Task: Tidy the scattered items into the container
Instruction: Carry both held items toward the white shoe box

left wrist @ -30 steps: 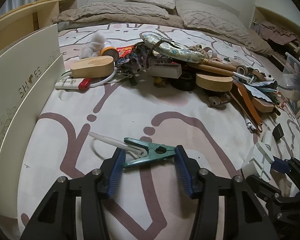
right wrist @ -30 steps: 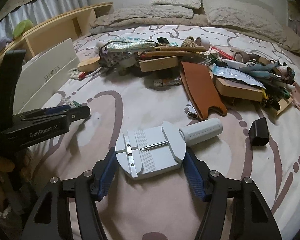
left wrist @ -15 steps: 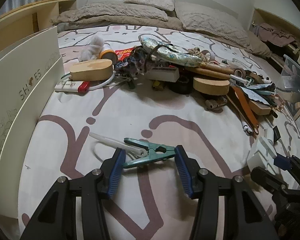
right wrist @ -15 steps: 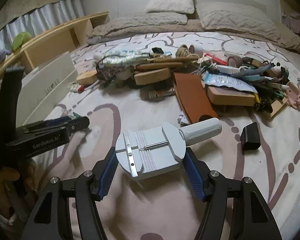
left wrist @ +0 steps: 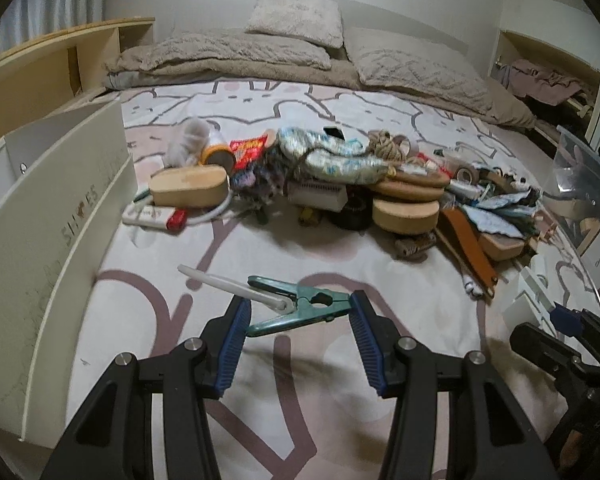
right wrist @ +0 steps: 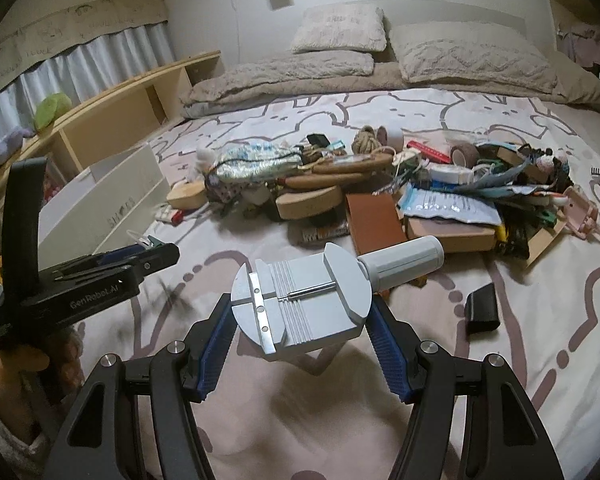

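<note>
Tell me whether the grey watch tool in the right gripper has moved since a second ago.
Yes. The grey watch tool, clamped in the right gripper, has lifted: its shadow now falls on the bedspread below it.

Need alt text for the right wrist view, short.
The right gripper holds a round grey metal tool with a cylindrical handle above a pink-patterned bedspread. Beyond lies a pile of scattered household items; the left gripper and an open white box are at left.
</note>
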{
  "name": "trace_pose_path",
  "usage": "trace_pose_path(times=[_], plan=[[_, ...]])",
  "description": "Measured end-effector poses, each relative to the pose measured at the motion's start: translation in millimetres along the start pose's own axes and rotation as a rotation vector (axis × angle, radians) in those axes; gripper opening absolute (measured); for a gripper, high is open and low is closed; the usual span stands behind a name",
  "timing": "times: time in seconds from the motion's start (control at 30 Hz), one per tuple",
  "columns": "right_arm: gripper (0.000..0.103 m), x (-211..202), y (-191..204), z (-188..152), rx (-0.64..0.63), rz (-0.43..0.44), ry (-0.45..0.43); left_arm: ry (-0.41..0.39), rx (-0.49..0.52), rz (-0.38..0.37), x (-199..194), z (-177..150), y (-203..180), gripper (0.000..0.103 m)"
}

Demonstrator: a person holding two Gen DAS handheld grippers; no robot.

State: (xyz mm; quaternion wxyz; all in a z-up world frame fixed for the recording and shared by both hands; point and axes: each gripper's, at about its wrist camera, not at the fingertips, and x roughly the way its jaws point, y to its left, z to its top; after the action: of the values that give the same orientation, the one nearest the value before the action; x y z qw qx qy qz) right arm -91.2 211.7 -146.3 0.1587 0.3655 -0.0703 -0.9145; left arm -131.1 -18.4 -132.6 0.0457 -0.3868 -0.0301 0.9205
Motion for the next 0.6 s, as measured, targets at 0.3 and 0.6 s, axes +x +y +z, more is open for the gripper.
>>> trace_pose_path(times=[0.3, 0.6], plan=[[0.066, -14.7, -2.9, 26.1, -0.017, -0.008, -0.067, -0.067, -0.013, -0.008, -20.0, 30.8, 4.5, 0.051], [0.066, -21.8, 0.0, 59.2, -0.036, -0.018, -0.139, -0.156, -0.011, -0.022, -43.6, 64.8, 8.8, 0.051]])
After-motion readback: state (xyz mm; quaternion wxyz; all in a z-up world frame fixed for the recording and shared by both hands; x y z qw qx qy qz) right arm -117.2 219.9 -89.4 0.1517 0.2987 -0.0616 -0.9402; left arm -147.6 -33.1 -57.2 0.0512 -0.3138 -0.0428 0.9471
